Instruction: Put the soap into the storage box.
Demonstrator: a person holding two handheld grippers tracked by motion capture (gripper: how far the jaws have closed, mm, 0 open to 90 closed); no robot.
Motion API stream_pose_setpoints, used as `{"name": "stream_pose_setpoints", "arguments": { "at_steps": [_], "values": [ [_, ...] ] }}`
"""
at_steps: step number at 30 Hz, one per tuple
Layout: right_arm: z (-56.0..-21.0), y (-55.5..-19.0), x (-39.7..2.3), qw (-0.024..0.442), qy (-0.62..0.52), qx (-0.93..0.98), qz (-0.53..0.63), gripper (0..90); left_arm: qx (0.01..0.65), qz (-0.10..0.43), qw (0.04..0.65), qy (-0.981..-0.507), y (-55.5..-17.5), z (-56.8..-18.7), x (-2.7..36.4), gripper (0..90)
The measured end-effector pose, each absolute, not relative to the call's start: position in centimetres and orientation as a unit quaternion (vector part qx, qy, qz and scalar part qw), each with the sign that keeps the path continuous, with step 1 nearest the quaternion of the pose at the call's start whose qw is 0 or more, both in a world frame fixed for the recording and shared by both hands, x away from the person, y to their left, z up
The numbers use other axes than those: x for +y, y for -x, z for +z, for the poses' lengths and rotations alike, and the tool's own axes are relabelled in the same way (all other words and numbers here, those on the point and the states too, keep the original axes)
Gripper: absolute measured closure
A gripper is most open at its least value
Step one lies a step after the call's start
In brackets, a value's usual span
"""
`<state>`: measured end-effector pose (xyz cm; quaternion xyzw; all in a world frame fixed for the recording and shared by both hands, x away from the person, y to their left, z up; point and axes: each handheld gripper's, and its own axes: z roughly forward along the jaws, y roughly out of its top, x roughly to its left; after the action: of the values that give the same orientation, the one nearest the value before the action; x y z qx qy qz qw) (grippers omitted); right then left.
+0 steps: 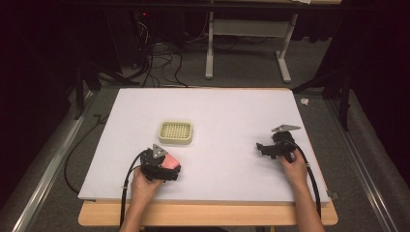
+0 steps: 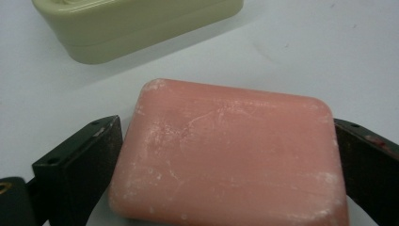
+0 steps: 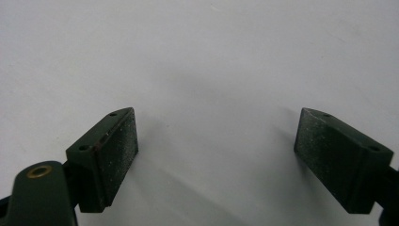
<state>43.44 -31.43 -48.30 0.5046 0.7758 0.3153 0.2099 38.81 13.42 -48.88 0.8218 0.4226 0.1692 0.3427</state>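
My left gripper (image 2: 226, 165) has its jaws touching both sides of the pink, chalky bar of soap (image 2: 230, 155) lying on the white table (image 1: 232, 111), so I squeeze softly and evenly before lifting it toward the nearby pale green plastic soap dish (image 1: 176, 133).

The soap bar (image 2: 230, 155) lies on the worktop (image 1: 232, 111) at seven o'clock, with the soap dish (image 1: 176, 133) just beyond it toward one o'clock.

Worktop (image 1: 232, 111): white sheet over wooden board, under both tongs. Cables (image 1: 159, 63) on grey floor (image 1: 241, 72) well beyond the tongs. White-framed stand (image 1: 285, 58) farther back. Metal rail (image 1: 48, 169) outside left tongs.
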Motion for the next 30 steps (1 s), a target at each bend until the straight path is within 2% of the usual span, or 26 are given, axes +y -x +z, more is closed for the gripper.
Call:
{"name": "stream_pose_setpoints", "arguments": {
  "at_steps": [4, 9, 30],
  "values": [
    [-48.30, -43.44, -31.43, 0.210, -0.505, 0.776, 0.315, 14.5, 0.420, 0.173, 0.352, -0.819, -38.50, -48.80, 13.44, 9.1],
    [-48.30, -43.44, -31.43, 0.210, -0.505, 0.776, 0.315, 14.5, 0.418, 0.173, 0.353, -0.819, -38.35, -48.71, 13.43, 13.1],
    [-48.30, -43.44, -31.43, 0.210, -0.505, 0.776, 0.315, 14.5, 0.417, 0.172, 0.338, -0.826, -38.18, -48.25, 12.87, 13.7]
  ]
}}
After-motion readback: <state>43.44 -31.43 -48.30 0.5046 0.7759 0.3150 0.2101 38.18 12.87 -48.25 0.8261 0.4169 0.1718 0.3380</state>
